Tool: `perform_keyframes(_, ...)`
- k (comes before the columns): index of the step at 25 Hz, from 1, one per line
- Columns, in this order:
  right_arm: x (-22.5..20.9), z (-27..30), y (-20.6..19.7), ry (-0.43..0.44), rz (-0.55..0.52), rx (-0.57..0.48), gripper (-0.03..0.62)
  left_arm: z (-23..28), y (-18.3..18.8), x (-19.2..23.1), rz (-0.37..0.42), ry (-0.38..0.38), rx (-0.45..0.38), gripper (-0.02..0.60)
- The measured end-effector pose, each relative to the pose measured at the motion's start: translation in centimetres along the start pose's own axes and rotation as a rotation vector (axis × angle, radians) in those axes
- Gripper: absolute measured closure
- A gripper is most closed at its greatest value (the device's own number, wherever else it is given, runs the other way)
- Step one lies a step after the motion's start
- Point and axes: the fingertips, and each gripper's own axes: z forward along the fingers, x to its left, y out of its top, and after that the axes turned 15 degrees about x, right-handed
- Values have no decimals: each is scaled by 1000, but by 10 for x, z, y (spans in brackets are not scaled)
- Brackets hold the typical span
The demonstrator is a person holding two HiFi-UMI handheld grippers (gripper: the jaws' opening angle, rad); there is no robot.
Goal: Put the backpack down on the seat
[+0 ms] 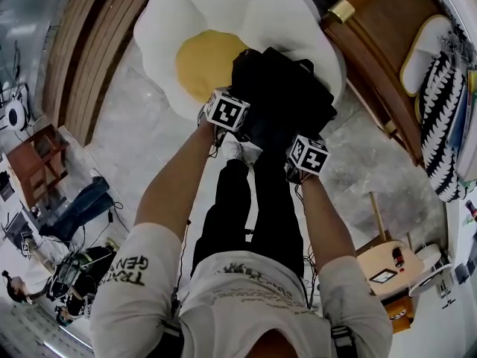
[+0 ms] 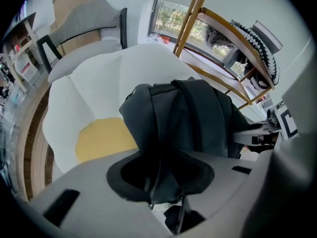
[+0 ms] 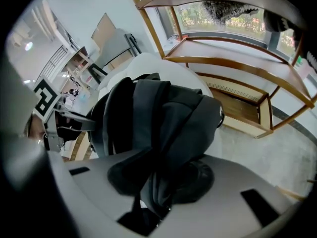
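Note:
A black backpack (image 1: 287,95) rests on the front right edge of the white egg-shaped seat (image 1: 223,13), beside its yellow centre cushion (image 1: 200,62). My left gripper (image 1: 242,124) is at the bag's near left side and points steeply down. In the left gripper view, dark fabric of the backpack (image 2: 188,118) is bunched between the jaws of that gripper (image 2: 161,192). My right gripper (image 1: 298,139) is at the bag's near right side. The right gripper view shows a fold of the backpack (image 3: 163,118) gathered between that gripper's (image 3: 153,197) jaws. The bag hides the fingertips.
A wooden shelf rack (image 1: 380,58) stands right of the seat, with a black-and-white striped cushion (image 1: 440,125) on it. A small round wooden table (image 1: 384,267) is at the lower right. A grey chair (image 2: 84,29) stands behind the seat. The person's legs stand on the marble floor (image 1: 141,140).

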Motion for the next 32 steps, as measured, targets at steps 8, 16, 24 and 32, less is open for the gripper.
perform_keyframes(8, 7, 12, 2, 22, 12, -30, 283, -8, -22, 33, -109, 33, -14, 301)
perform_keyframes(16, 69, -27, 4, 100, -59, -85, 283, -49, -63, 34, -201, 21, -91, 377)
perform_keyframes(24, 110, -101, 16, 18, -224, -182, 554, -142, -75, 23, -311, 4, -291, 549)
perform_keyframes(32, 171, -205, 35, -13, -304, -352, 566, -269, -94, 15, -308, 95, -483, 557)
